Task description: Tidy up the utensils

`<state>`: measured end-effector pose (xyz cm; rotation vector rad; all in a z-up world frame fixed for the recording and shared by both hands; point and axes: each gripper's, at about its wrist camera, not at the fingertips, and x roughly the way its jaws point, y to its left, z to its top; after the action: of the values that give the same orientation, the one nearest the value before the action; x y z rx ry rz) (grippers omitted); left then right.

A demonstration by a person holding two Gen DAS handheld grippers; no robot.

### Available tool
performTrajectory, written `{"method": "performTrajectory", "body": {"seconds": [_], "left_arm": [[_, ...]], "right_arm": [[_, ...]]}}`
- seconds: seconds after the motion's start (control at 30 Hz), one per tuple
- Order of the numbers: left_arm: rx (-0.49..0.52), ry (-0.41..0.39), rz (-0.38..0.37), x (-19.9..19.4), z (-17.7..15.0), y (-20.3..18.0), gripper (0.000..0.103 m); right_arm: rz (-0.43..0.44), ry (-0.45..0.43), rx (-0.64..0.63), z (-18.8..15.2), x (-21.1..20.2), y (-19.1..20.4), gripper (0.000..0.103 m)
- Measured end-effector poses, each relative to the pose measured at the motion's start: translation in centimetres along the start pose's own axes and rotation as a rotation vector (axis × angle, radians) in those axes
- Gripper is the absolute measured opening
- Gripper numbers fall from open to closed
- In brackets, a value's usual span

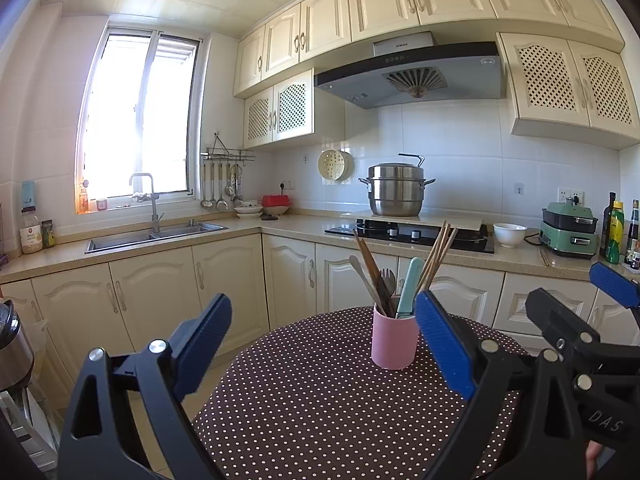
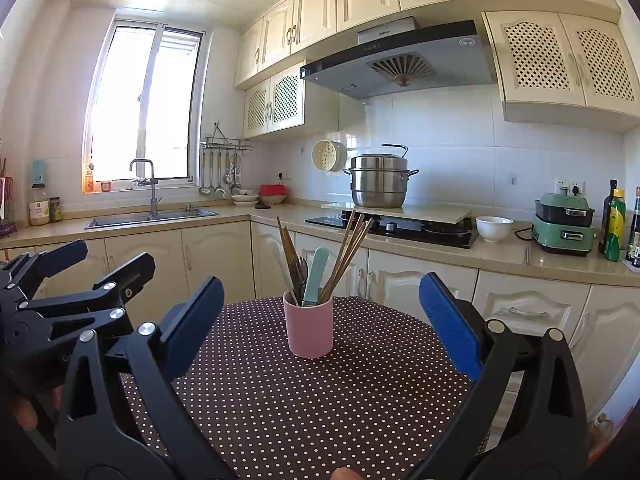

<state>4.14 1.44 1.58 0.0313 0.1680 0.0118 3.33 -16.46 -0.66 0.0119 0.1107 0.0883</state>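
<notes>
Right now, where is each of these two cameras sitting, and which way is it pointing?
Left wrist view: sits on the left gripper, looking forward over the dotted table at the pink cup and kitchen counter; its open blue fingers frame the shot, the right gripper intrudes at right.
Right wrist view: sits on the right gripper, facing the same way; its open fingers show, the left gripper at left.
Shared: pink cup of utensils, table, steel pot.

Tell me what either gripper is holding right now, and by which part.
Nothing. The left gripper and right gripper are both open, short of the pink cup.
</notes>
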Motion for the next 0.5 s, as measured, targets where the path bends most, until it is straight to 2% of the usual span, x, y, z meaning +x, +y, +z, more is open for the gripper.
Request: {"method": "performTrajectory", "body": {"seconds": [0.5], "left_arm": [[0.001,0.0,0.002,0.01,-0.17,0.08,0.091]], "right_arm": [[0.0,0.0,0.001,-0.05,0.1,-0.17,0.096]]}}
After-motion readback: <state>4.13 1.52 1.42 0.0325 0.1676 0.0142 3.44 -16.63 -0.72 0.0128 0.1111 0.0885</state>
